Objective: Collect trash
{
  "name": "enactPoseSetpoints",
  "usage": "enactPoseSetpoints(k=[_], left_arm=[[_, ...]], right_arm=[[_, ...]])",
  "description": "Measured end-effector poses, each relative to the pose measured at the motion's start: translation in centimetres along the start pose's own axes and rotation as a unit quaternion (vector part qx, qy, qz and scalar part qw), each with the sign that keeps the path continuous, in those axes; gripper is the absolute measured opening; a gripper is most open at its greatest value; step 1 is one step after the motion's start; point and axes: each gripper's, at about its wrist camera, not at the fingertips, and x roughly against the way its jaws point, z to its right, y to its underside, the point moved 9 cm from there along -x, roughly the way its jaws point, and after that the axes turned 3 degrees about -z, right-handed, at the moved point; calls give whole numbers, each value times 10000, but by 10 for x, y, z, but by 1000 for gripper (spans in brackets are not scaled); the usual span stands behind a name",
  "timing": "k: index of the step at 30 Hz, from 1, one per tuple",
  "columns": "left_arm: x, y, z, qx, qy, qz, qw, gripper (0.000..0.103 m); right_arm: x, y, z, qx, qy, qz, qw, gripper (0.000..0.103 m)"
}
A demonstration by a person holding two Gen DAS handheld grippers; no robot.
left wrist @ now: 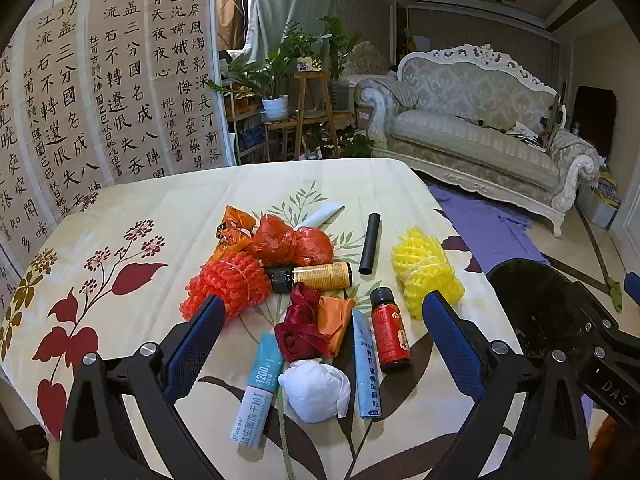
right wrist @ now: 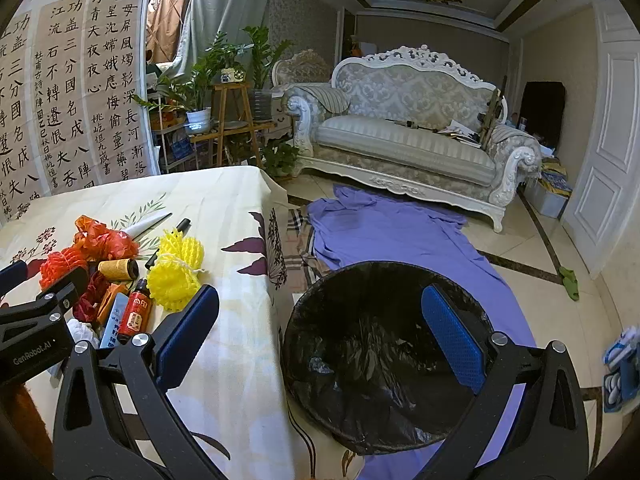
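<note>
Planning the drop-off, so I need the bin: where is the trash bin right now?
The trash bin, lined with a black bag, stands on the floor off the table's right edge, on the purple cloth; the right wrist view looks down into it.

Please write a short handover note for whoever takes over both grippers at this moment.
Left gripper: open, empty, above the trash pile on the table.
Right gripper: open, empty, over the black-lined bin beside the table.
Pile: red foam net, yellow foam net, red bottle, white wad, sachets, wrappers.
Done: nothing clearly; bin contents unclear.
Left: move everything into the bin.
</note>
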Motion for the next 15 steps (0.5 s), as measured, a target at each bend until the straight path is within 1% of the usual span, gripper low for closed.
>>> enactPoseSetpoints(k=[15], left_arm=[[-5,2,4,-43,56,-100,9999,96]], right_arm=[[-7,2,-1,0,14,-99,9999,99]])
